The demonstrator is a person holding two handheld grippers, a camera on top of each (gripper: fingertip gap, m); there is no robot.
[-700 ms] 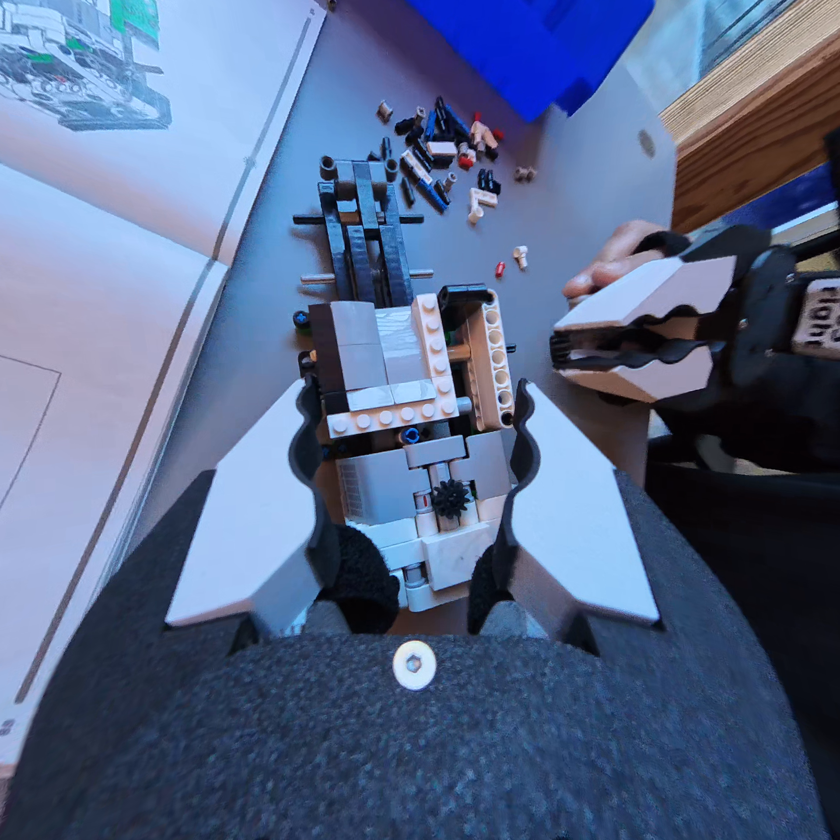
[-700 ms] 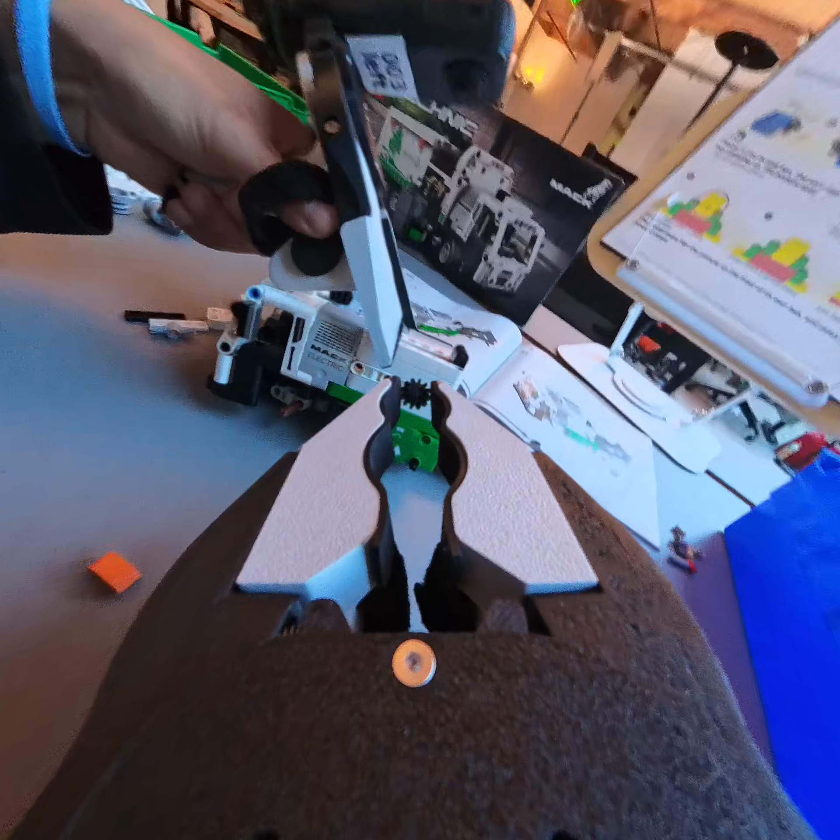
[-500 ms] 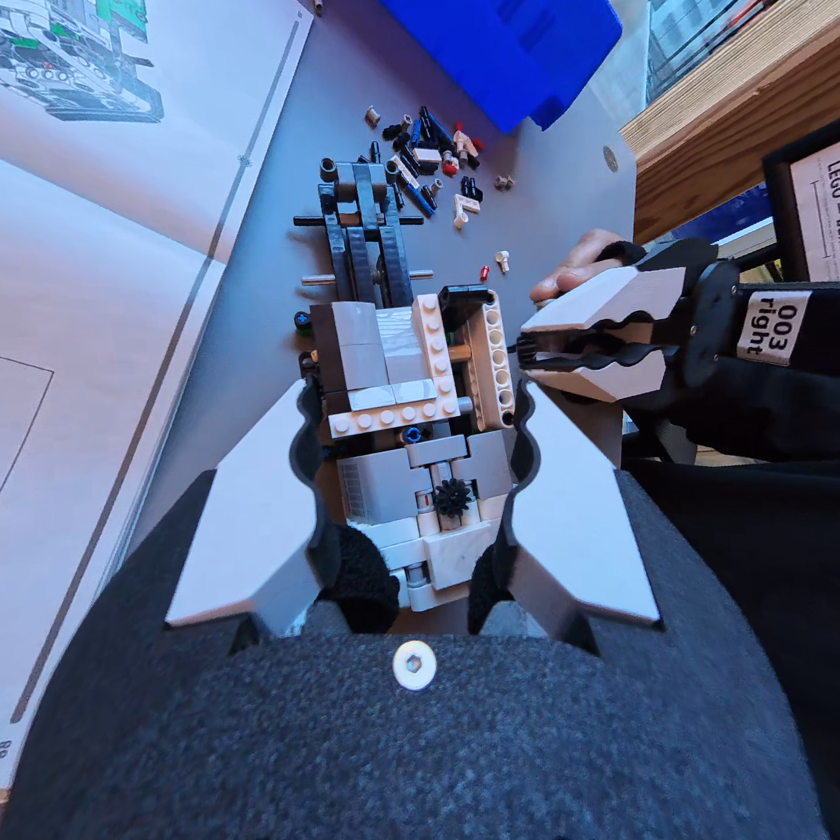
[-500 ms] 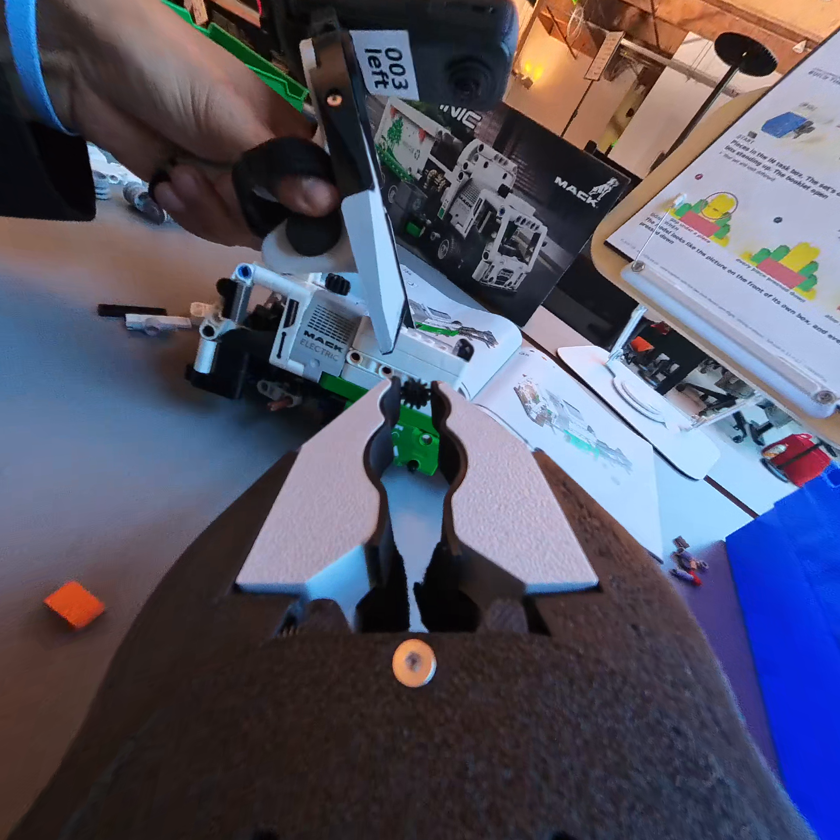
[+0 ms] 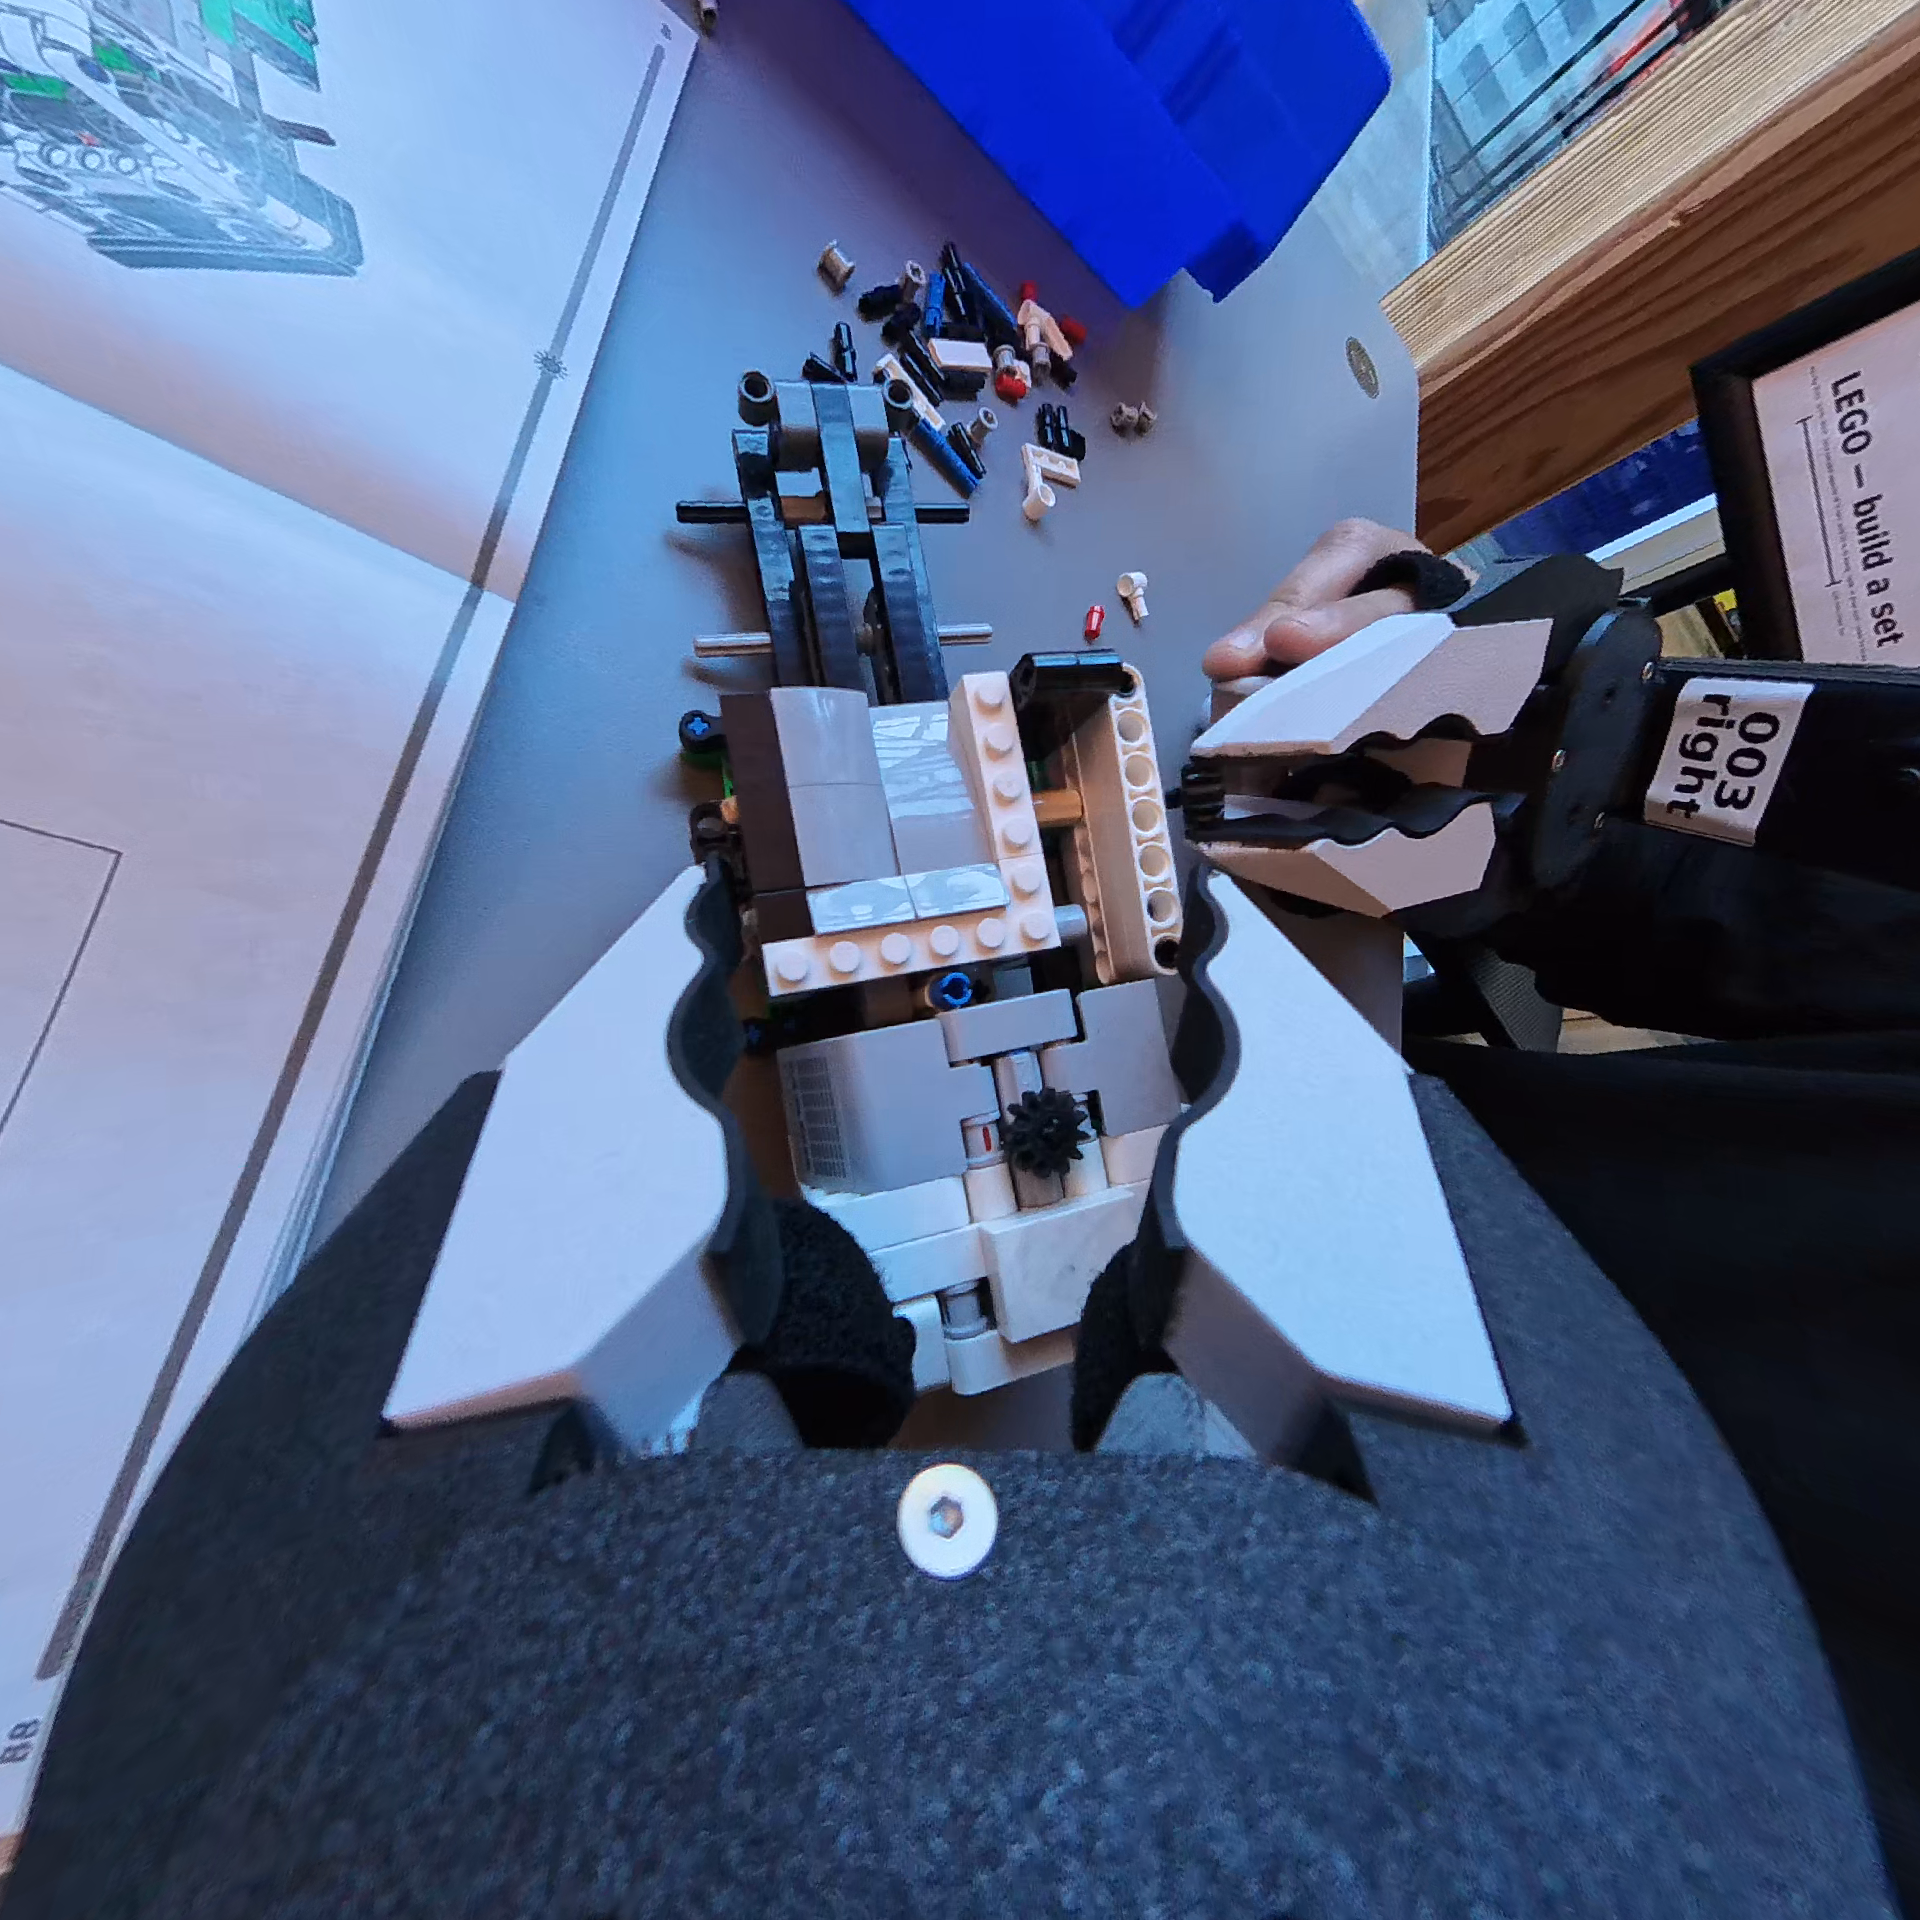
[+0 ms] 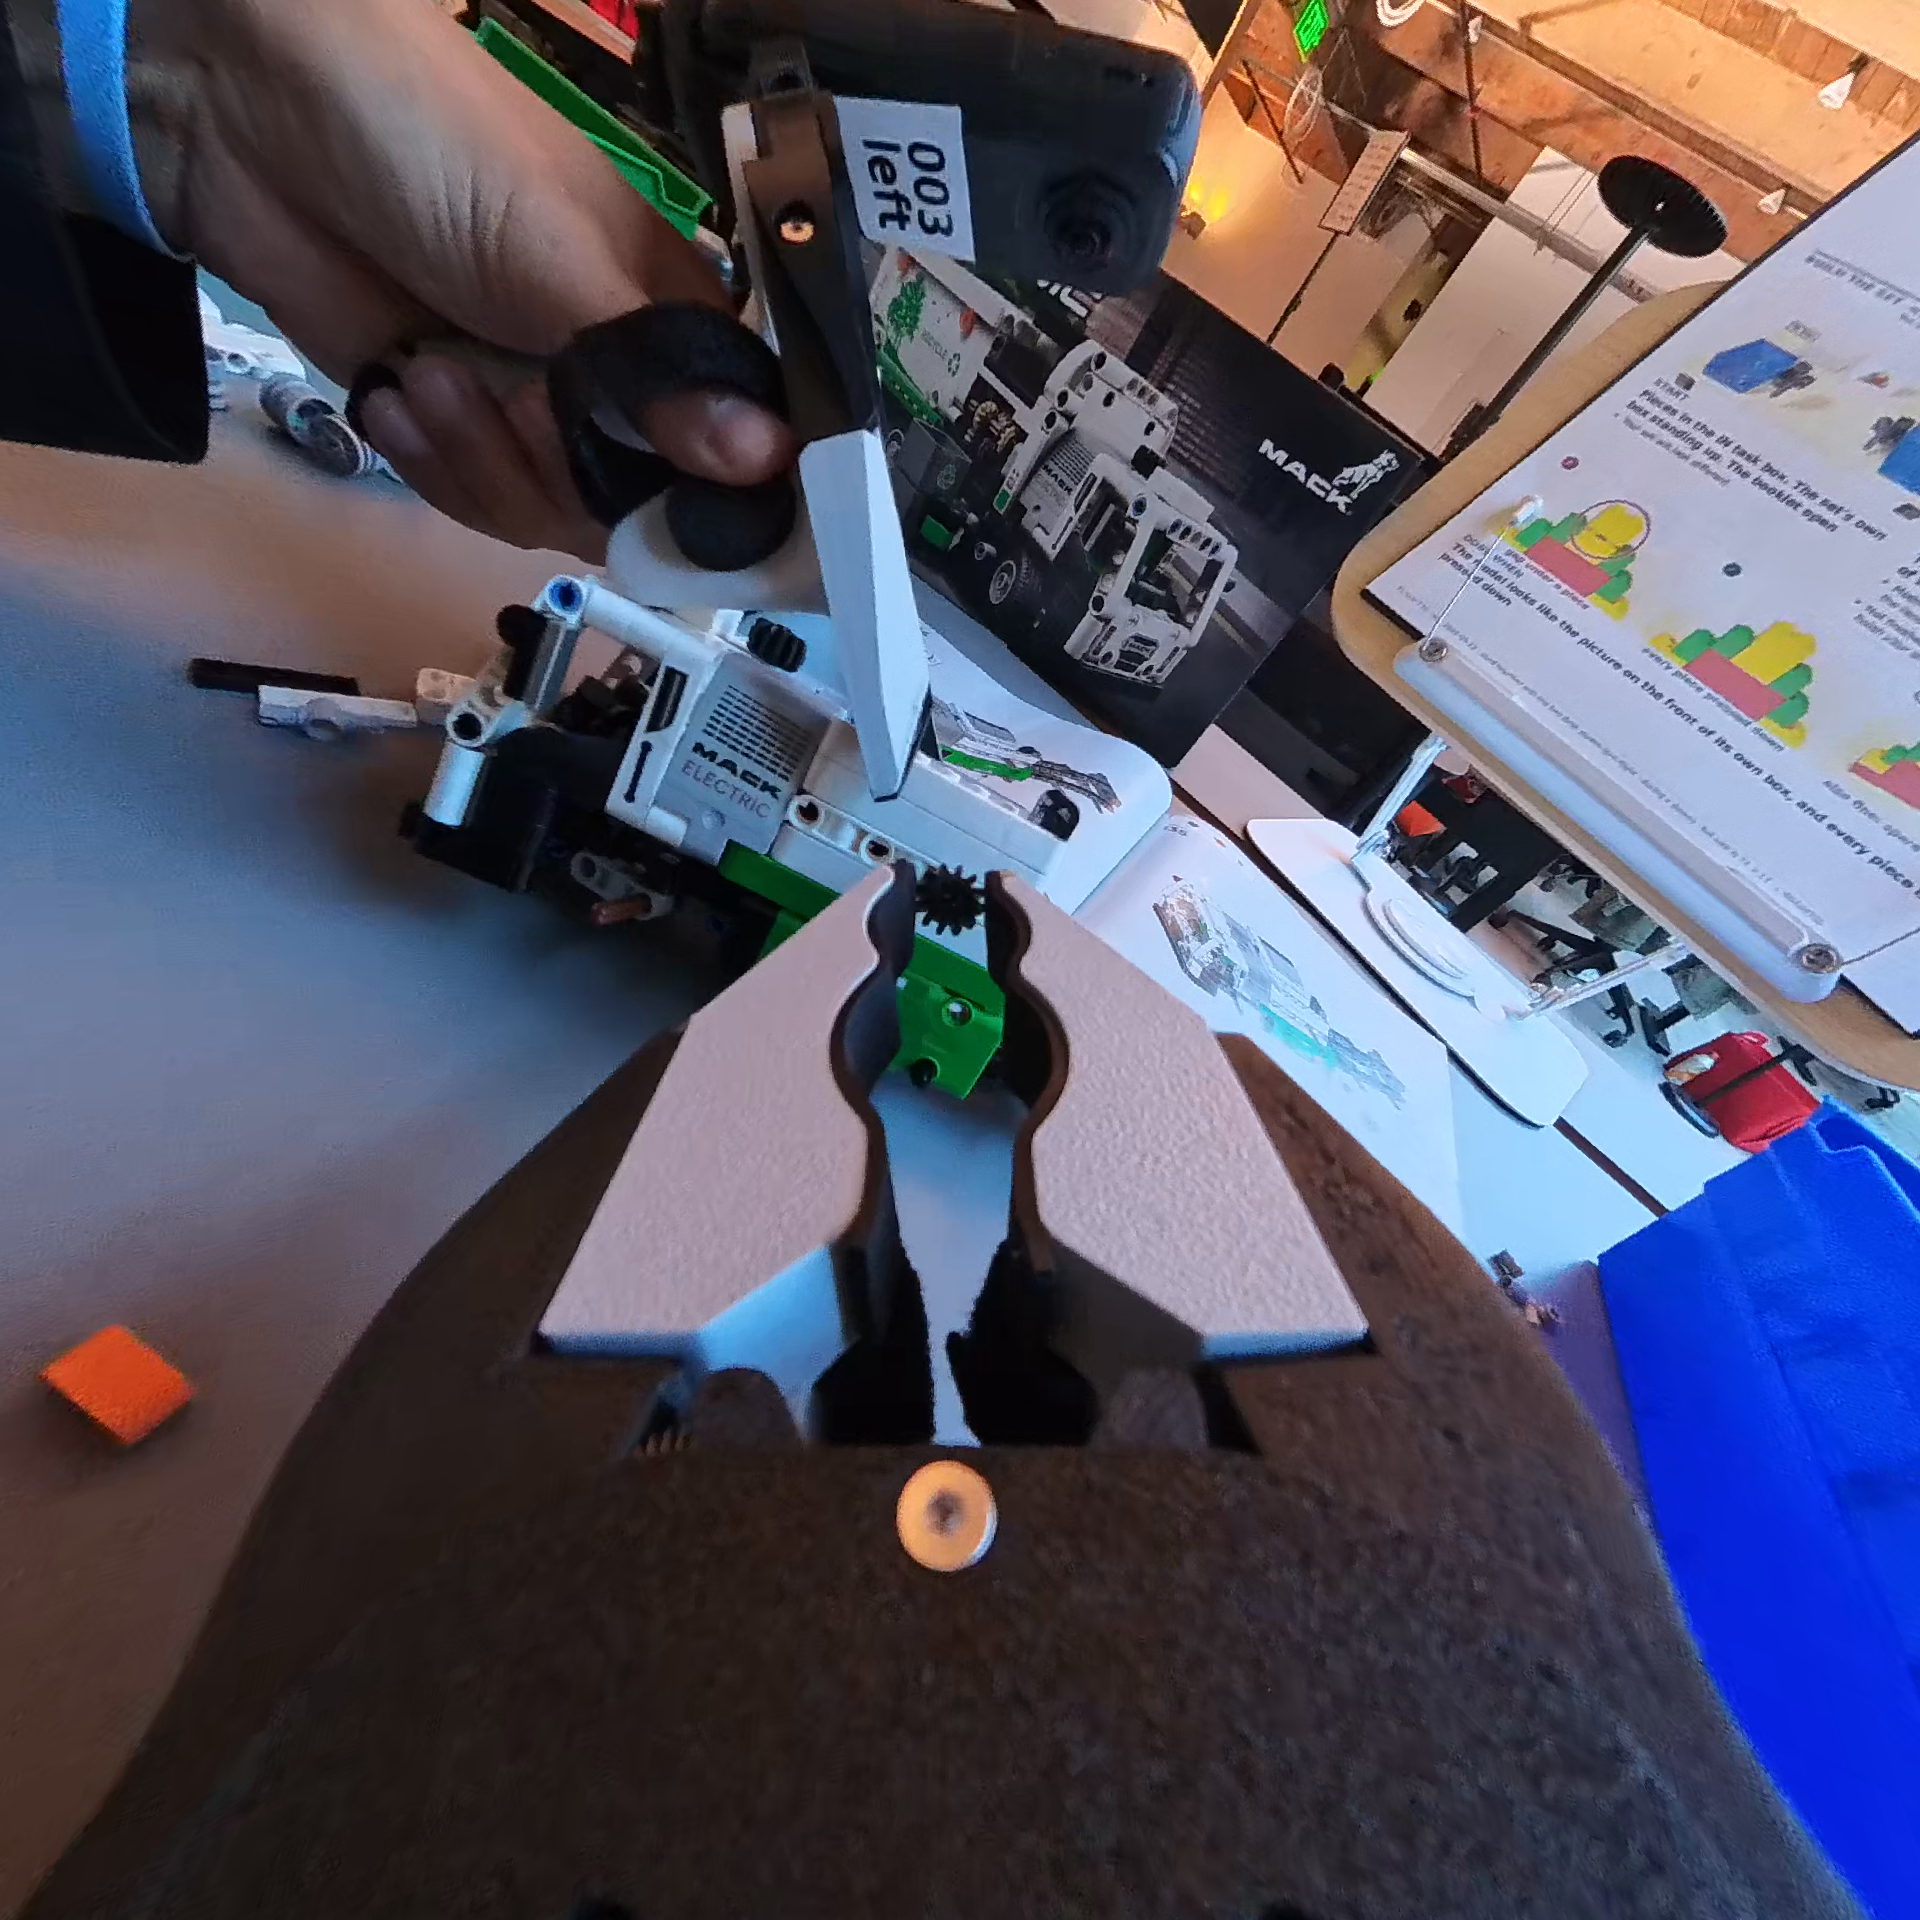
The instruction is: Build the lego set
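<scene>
The white, grey and green lego truck model (image 5: 914, 831) lies on the grey table (image 5: 582, 665). My left gripper (image 5: 951, 914) is shut on its cab, one finger on each side. A black gear (image 5: 1044, 1127) sits on the cab between the fingers. My right gripper (image 6: 945, 894) is shut on a small black gear (image 6: 948, 906) held at its tips. It is level and close to the model's white beam side (image 6: 914, 831). In the left wrist view it (image 5: 1205, 805) comes in from the right, almost touching the holed white beam (image 5: 1138, 821).
An open instruction booklet (image 5: 260, 520) lies to the left. A blue bin (image 5: 1122, 135) and a pile of small loose parts (image 5: 966, 343) lie beyond the model. An orange tile (image 6: 114, 1382), the set's box (image 6: 1122, 488) and an instruction board (image 6: 1714, 540) also show.
My right gripper has moved in toward the model's side with the gear. My left gripper keeps its hold on the model, which has hardly moved.
</scene>
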